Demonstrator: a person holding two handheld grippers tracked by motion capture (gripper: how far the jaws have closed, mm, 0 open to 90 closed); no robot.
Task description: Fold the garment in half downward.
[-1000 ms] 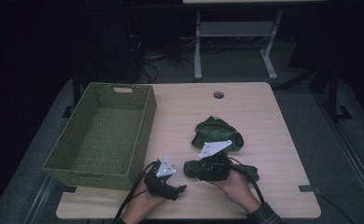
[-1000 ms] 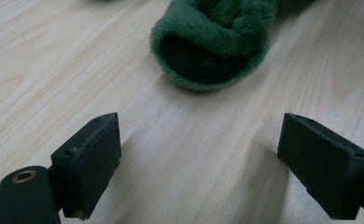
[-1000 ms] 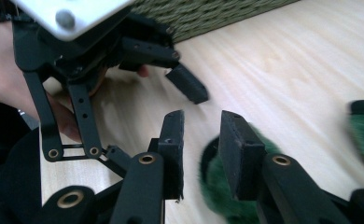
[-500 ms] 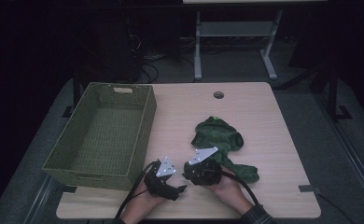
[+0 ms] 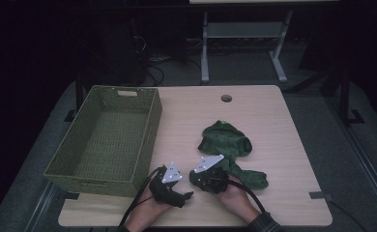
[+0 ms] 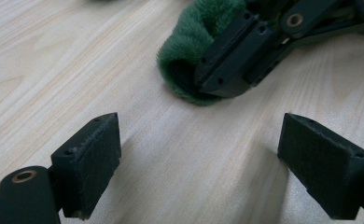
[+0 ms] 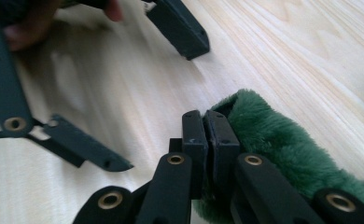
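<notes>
Down at the near edge of the table [image 5: 273,121], the right gripper [image 5: 203,180] is pinching the end of a green fuzzy cloth [image 5: 227,142], its jaws having just been closing with the fabric caught between them. Seen from the right gripper view, the two black pads are sitting pressed nearly flat together, with the edge of the green fuzzy cloth [image 7: 273,135] being squeezed in the thin gap and bulging out to the right of the jaws. From the left gripper view, the right gripper [image 6: 227,77] is lying low against the wood, its closed tips biting into the rolled end of the green fuzzy cloth [image 6: 189,42]. The rest of the cloth is lying crumpled on the right half of the table, a rounded heap toward the middle and a narrower tail running toward the near right, beside the right hand. The left gripper [image 5: 189,195] is resting just beside the right one, to its left, its jaws standing wide apart and holding nothing; in its own view the left gripper [image 6: 199,158] is framing bare wood between its two pads, with the pinched cloth end lying a little beyond them. In the right gripper view the left gripper [image 7: 147,84] is showing as open black jaws spread over the tabletop. A woven green basket [image 5: 150,125] is sitting on the left side of the table, well apart from the cloth.
</notes>
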